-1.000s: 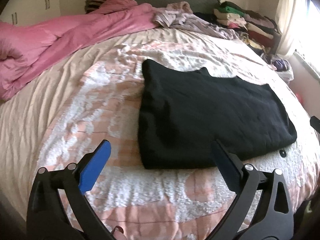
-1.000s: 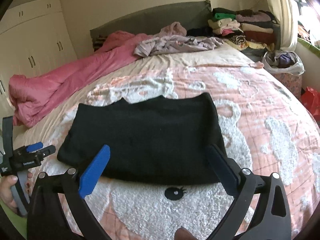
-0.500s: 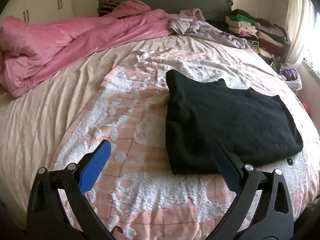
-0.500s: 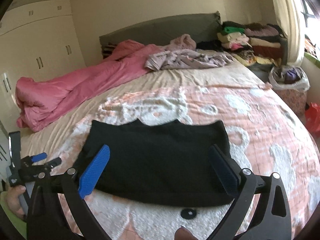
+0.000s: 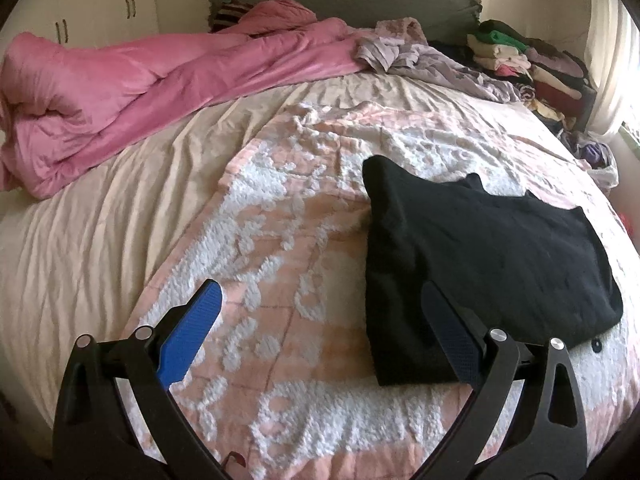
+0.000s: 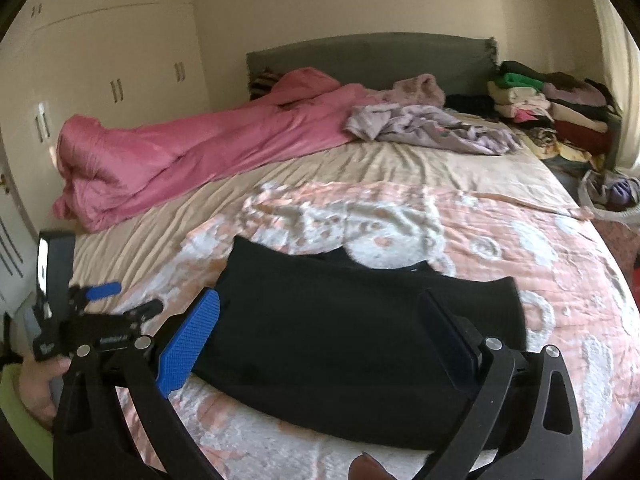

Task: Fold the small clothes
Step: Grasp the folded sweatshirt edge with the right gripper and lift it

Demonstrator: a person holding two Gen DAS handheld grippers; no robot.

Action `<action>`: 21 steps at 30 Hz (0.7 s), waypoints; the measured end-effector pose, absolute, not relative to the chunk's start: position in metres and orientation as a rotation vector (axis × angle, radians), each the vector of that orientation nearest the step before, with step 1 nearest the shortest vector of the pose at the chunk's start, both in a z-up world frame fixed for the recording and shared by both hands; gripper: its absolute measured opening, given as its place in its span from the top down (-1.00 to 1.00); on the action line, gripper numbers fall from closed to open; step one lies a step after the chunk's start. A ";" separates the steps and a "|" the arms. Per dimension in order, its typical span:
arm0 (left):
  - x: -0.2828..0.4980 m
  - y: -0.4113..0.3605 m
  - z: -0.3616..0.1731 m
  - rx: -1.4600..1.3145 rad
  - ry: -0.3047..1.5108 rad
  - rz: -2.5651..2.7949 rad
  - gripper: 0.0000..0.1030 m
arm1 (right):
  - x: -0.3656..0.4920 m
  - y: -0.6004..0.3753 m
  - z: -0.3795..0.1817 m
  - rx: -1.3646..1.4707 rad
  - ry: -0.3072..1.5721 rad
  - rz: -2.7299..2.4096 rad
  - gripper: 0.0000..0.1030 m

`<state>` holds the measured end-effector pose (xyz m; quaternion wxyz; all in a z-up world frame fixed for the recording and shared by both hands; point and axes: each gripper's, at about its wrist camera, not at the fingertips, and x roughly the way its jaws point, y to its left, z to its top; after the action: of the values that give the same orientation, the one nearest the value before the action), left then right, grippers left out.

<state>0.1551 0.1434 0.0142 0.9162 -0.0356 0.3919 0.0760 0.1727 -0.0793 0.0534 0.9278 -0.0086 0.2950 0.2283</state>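
Both grippers have drawn back and up from the folded black knit garment (image 5: 480, 264) over the last second, so it sits lower and further right in the left wrist view and more of the room shows around it; the garment itself lies flat where it was, a folded rectangle on the pink-and-white fleecy blanket (image 5: 280, 264) near the foot of the bed, with small points of fabric sticking up along its far edge; the left gripper (image 5: 320, 328) hangs above the blanket just left of the garment, jaws spread wide and holding nothing; the right gripper (image 6: 320, 328) hangs over the garment's near edge, jaws likewise wide apart and empty; in the right wrist view the left gripper (image 6: 120, 300) appears at the left, held in a hand (image 6: 40, 380); beyond the blanket lies a wrinkled cream sheet (image 5: 100, 220), then a rumpled pink duvet (image 5: 160, 80), crumpled lilac clothes (image 5: 432, 60), and a stack of folded clothes (image 5: 516, 56) by the grey headboard (image 5: 360, 0).
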 end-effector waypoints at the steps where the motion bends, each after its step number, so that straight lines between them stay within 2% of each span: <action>1: 0.157 0.145 0.014 -0.076 0.807 0.158 -0.82 | 0.172 -0.075 0.050 -0.023 0.611 0.480 -0.91; 21: 0.202 0.165 -0.002 -0.123 0.849 0.156 -0.81 | 0.155 0.017 -0.057 -0.285 0.758 0.577 -0.91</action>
<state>0.2018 0.1651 -0.0016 0.9064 -0.0596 0.4113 0.0757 0.1554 0.0168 -0.0573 0.8789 -0.1366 0.3636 0.2768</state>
